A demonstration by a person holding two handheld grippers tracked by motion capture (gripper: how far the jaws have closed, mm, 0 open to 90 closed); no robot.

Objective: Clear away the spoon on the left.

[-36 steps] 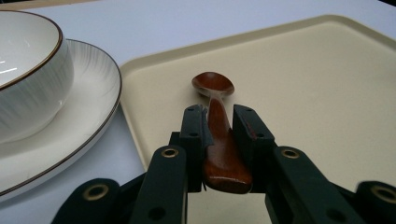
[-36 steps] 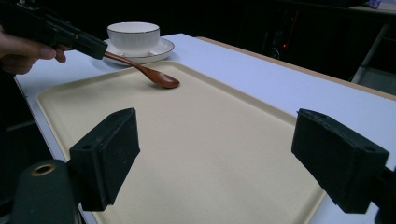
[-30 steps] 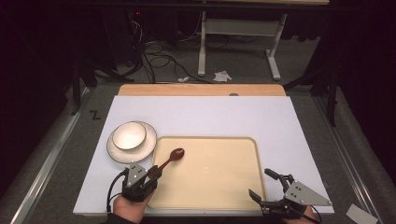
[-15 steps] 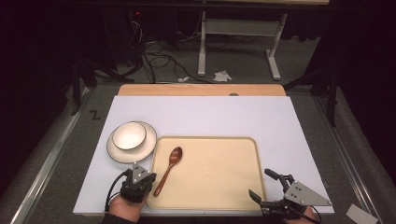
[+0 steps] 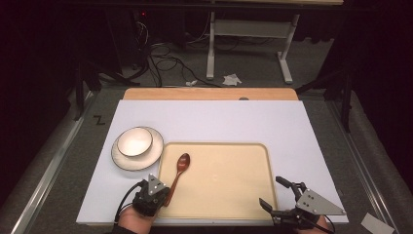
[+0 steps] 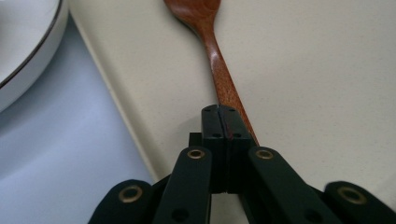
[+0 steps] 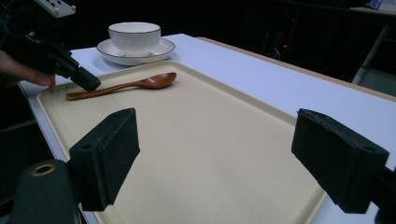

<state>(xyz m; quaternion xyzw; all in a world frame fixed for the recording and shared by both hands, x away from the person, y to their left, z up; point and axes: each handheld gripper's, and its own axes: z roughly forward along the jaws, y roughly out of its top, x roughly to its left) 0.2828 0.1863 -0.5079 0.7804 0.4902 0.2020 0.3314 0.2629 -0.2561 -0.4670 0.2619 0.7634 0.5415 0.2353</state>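
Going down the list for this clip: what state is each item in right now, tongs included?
Wooden spoon: lying flat on the tray, bowl end pointing away from the person.
Tray: flat on the table, carrying just the spoon.
Bowl: upright on its saucer, looks empty.
Saucer: flat on the table, left of the tray.
Left tongs: jaws closed, tips against the spoon handle.
Right tongs: wide open, holding nothing.

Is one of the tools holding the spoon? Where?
Seemingly nothing is held. The left tool is shut over the handle of the brown wooden spoon; the right tool is open.
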